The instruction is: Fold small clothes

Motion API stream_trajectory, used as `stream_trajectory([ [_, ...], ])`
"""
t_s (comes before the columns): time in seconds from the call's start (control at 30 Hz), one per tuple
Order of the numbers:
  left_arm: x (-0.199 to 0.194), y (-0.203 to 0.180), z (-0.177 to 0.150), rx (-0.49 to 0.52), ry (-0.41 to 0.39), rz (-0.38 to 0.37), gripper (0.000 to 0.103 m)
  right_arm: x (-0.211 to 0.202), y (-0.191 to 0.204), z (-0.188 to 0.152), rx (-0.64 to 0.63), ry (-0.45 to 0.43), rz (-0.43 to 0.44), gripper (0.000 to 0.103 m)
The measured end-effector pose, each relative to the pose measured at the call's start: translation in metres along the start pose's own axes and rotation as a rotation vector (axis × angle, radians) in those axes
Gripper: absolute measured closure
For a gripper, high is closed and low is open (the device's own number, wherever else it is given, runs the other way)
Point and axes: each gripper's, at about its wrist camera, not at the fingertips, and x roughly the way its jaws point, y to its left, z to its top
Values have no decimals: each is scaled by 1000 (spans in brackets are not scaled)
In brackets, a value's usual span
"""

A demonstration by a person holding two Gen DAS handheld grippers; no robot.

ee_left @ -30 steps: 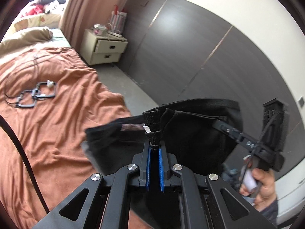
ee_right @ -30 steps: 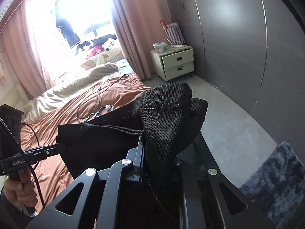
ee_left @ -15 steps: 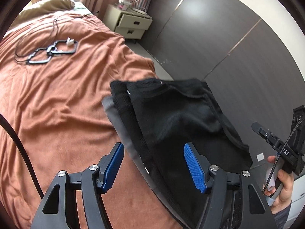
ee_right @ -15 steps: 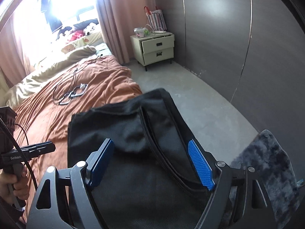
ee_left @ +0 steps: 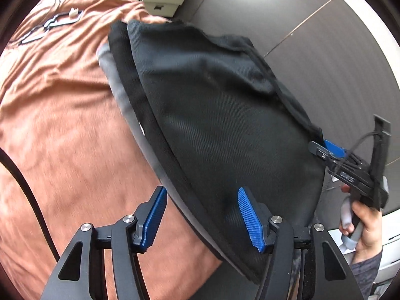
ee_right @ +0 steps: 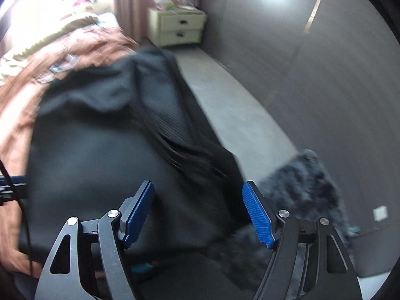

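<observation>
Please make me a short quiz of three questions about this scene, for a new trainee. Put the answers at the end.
1. True or false: the black garment lies on the orange bedspread.
2. What stands beside the bed, by the dark wall? A) a pale nightstand B) a red chair C) a washing machine
3. Fill in: the left gripper and the right gripper pinch ____ between their blue pads.

Key:
1. True; it lies near the bed's edge.
2. A, the nightstand.
3. Nothing; the jaws are closing a little, but the pads press on no cloth.
</observation>
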Motion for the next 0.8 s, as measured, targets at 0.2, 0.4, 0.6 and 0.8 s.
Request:
stream_trajectory([
  [0.2, 5, -7, -33, -59, 43, -58, 42, -20, -34, -6, 139, 9, -23, 31],
  [0.4, -5, -14, -50, -80, 59, -77, 42, -71, -41, -15, 178, -53, 79, 31],
  [0.6, -50, -21, -61, -30, 2, -35, 42, -132, -47, -35, 168, -112, 156, 31],
  [0.8, -110, -30, -88, 29, -70, -1, 42, -198, -27, -84, 128, -175, 175, 27],
])
